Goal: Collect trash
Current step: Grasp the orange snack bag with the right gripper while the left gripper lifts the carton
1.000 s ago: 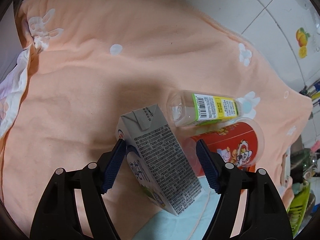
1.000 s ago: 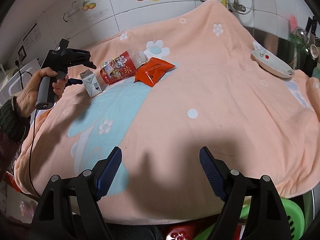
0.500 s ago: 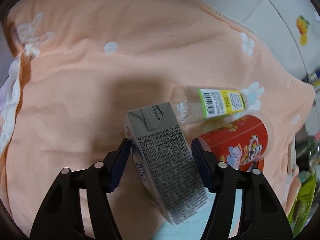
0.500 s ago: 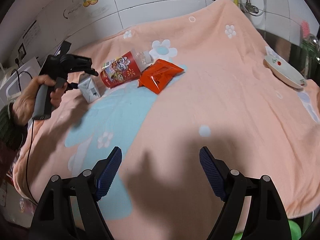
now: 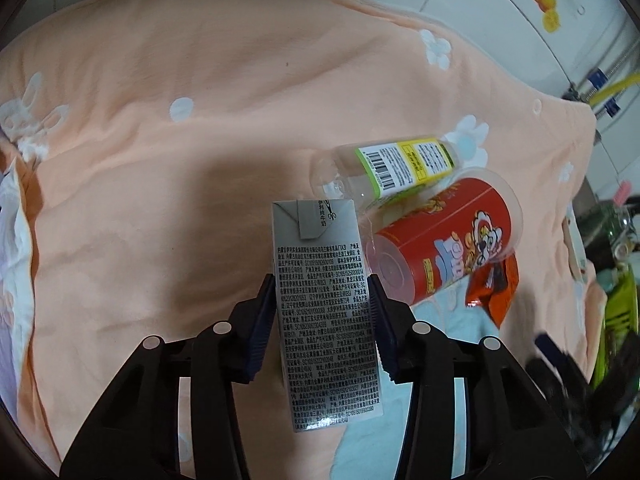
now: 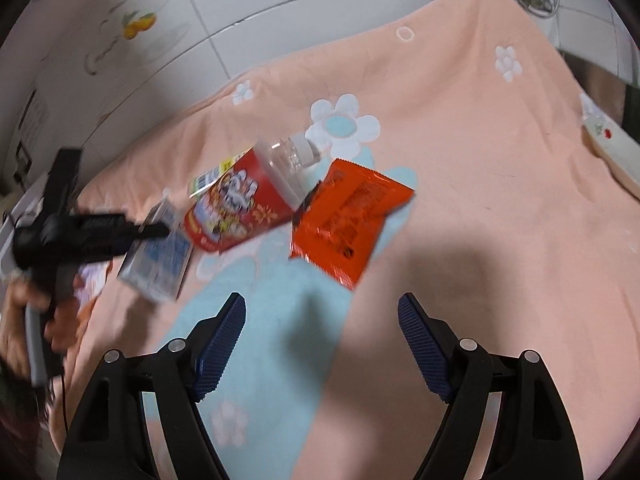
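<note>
The milk carton (image 5: 326,312) is between the pads of your left gripper (image 5: 323,320), which press on its two narrow sides about halfway along its length, so this gripper is clenched on the carton. The carton looks like an empty, light box of thin board; I judge that it can dent if you squeeze hard, and its glossy skin can slip, so hold it on the flat sides as now. Just beside it lie the red cup (image 5: 444,248), the clear bottle (image 5: 396,166) and the orange snack bag (image 6: 348,216), all on their sides and touching one another. Your right gripper (image 6: 322,344) hangs over the cloth with its jaws wide apart and nothing between them. Everything lies on a soft peach blanket (image 6: 500,200) with flowers, and behind it is a white tiled wall (image 6: 248,4) with fruit stickers.
</note>
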`<state>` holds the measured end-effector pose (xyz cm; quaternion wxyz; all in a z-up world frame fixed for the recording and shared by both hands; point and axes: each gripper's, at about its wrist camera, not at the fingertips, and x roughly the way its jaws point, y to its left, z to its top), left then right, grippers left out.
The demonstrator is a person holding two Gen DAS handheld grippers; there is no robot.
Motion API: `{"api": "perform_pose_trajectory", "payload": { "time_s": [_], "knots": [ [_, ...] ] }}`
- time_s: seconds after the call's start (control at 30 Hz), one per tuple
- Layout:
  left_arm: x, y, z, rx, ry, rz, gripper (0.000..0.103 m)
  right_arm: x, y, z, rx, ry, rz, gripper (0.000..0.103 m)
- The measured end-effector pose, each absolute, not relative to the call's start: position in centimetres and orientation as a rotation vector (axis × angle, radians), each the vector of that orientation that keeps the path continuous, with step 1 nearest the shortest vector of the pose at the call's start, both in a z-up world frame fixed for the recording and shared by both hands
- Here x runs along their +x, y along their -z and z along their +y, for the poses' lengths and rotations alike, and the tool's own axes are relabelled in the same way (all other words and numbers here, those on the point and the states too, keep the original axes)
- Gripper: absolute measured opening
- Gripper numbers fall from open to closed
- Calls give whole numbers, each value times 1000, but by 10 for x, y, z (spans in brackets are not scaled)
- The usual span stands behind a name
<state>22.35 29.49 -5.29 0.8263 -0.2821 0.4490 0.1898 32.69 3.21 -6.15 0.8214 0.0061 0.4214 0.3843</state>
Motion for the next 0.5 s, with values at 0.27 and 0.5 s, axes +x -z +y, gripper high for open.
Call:
{"api": "perform_pose_trajectory", "payload": {
  "time_s": [0.27, 0.5],
  "knots": [
    [227, 55, 299, -598, -383, 967, 47, 363, 87, 70, 4, -749, 933, 76],
    [236, 63, 295, -569, -387, 1001, 52, 381, 98, 96, -7, -699, 942, 80]
  ]
}}
